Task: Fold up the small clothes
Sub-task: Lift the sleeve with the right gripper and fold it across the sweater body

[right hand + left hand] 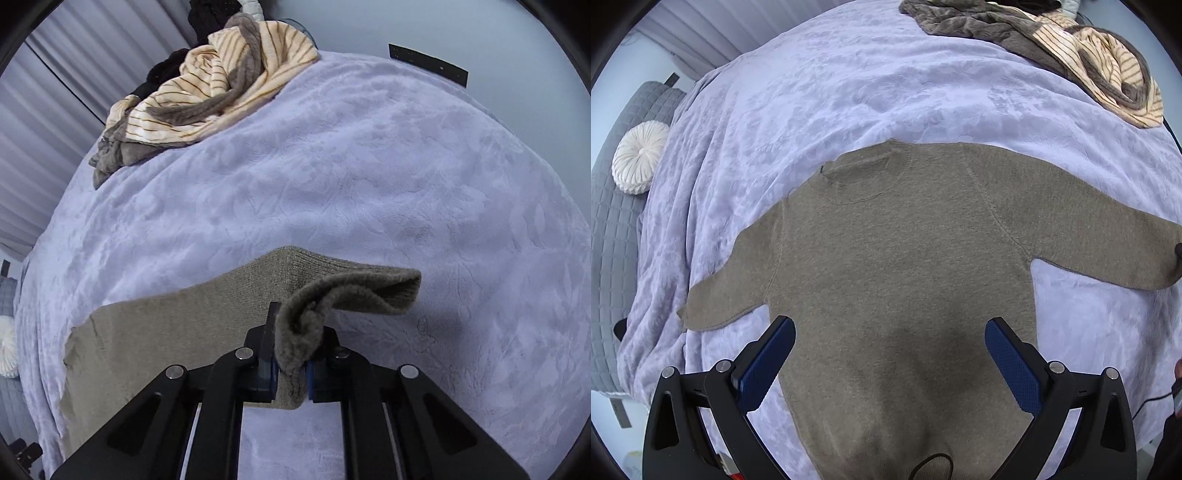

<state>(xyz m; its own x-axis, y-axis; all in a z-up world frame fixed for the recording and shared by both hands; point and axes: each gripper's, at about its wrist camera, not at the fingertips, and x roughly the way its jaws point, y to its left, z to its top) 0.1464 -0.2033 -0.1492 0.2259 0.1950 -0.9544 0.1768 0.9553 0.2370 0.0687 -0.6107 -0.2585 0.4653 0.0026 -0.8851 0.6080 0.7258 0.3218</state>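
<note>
An olive-brown knit sweater (894, 258) lies flat on the lavender blanket, collar away from me, both sleeves spread out. My left gripper (890, 332) hangs open and empty above the sweater's lower body, its blue pads (764, 365) wide apart. In the right wrist view my right gripper (291, 354) is shut on the cuff end of the sweater's sleeve (332, 299). The cuff is bunched and folded over between the fingers. The rest of that sleeve (177, 325) runs down to the left.
The lavender blanket (849, 92) covers the bed. A pile of striped cream and grey-brown clothes (1089, 62) lies at the far right corner, also in the right wrist view (207, 96). A white round cushion (637, 162) sits on a grey quilt at the left edge.
</note>
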